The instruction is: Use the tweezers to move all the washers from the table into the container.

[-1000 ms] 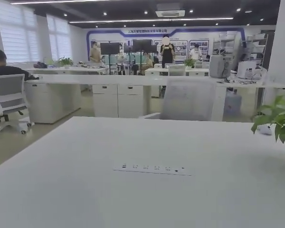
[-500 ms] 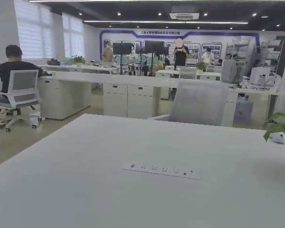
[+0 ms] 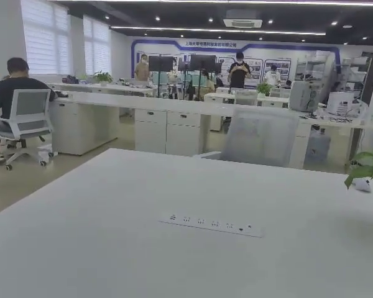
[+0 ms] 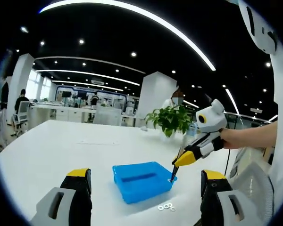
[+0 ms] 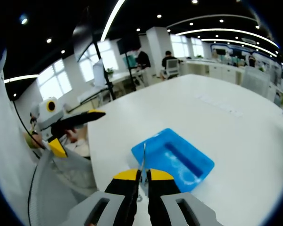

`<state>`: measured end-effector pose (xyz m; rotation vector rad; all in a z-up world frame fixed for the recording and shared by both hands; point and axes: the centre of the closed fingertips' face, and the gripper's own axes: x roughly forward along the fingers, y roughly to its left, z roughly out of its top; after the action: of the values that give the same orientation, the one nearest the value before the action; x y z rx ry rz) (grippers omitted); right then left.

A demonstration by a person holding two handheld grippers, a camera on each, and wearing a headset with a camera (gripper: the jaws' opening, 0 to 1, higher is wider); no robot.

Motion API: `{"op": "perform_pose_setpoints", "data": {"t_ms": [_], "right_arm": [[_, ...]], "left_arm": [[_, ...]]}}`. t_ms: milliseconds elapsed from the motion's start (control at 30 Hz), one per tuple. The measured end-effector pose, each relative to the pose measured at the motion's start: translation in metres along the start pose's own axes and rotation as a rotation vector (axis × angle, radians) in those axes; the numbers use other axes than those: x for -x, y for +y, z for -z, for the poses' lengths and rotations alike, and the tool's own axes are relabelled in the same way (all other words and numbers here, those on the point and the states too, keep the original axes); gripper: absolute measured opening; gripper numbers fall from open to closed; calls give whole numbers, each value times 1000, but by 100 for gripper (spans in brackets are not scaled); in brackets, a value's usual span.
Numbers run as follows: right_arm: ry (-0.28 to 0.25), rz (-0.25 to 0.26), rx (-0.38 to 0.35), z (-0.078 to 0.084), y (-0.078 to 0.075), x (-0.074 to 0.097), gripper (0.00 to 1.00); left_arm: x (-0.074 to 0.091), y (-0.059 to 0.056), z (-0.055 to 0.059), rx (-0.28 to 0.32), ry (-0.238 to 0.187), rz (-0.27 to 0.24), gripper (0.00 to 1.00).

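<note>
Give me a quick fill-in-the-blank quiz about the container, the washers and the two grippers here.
The container is ___ in colour. The right gripper is shut on the ___. The washers lie on the ___ near the container. The jaws of the left gripper stand ___.
Missing: blue; tweezers; table; open.

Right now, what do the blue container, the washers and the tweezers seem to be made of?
The shallow blue rectangular container looks like moulded plastic: even saturated colour, soft sheen, rounded rim. The small pale ring washers beside it read as metal, though too small to confirm. The thin grey tweezers, clamped in the fingers of the right gripper, look like bare steel: narrow and glinting.
</note>
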<state>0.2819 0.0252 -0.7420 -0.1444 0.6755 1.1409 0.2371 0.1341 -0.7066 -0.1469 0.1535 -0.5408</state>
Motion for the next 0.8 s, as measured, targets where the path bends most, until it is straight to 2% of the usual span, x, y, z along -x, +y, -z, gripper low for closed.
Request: {"op": "perform_pose_setpoints", "data": {"t_ms": [133,233,433,567,800], "right_arm": [[-7,49,-16,-5,-18,-1,3],[-3,98,-27,-4,-33,-4,3],[26,158,-23,6,-59,-17,3],[63,177,-2,15,-68,-27,3],[103,185,16,29,-75,-40,3]], "left_arm": [[0,0,-2,1,-12,-4,99],[-1,0,0,-1,1,-2,97],[0,-1,-3,-19,-7,2,95],[0,0,-1,-34,4,-3,94],[2,0,-2,-40,1,-1,93]]}}
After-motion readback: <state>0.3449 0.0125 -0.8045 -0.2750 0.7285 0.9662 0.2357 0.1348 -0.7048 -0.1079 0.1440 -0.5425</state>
